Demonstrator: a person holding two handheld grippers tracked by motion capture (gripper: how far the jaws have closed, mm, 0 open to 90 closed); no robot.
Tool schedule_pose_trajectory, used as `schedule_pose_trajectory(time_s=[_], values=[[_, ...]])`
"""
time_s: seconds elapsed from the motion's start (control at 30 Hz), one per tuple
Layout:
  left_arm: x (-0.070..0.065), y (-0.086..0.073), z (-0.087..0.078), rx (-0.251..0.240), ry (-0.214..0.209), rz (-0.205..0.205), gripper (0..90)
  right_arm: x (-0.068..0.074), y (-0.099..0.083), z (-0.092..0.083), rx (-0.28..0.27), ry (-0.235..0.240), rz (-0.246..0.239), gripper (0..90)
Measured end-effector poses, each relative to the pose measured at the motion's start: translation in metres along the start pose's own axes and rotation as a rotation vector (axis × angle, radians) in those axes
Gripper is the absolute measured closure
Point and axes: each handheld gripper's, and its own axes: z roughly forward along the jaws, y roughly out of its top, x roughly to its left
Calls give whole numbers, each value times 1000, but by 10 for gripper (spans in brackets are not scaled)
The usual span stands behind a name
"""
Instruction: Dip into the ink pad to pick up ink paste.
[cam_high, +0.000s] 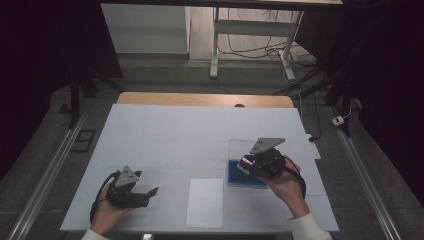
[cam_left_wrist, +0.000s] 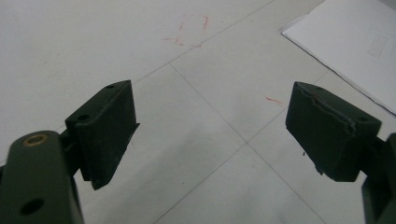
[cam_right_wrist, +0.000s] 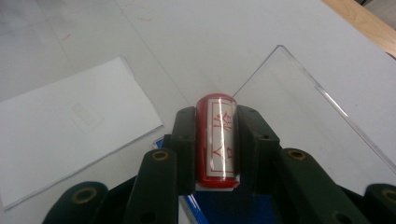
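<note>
My right gripper is shut on a red stamp with a white label and red characters, held lengthwise between the jaws. In the high view the right gripper hangs over a blue ink pad case with its clear lid standing open. A white sheet of paper lies on the table near the front edge, also seen as the paper left of the stamp. My left gripper rests low at the front left, jaws open over bare tabletop, nothing between them.
The white table has faint red marks on its surface. A wooden edge runs along the far side. Beyond it stand desk legs and cables on the floor. The paper's corner lies to the left gripper's right.
</note>
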Motion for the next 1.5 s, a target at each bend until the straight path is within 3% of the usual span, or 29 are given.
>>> schedule_pose_trajectory(time_s=[0.43, 1.1, 1.5], values=[[-1, -1, 0, 5, -1, 6, 165, -5, -6, 18, 103, 21, -23, 688], [1, 1, 3, 4, 0, 9, 172, -10, -11, 31, 164, 7, -1, 690], [0, 1, 4, 11, -1, 10, 172, -17, -17, 39, 172, -13, 27, 691]])
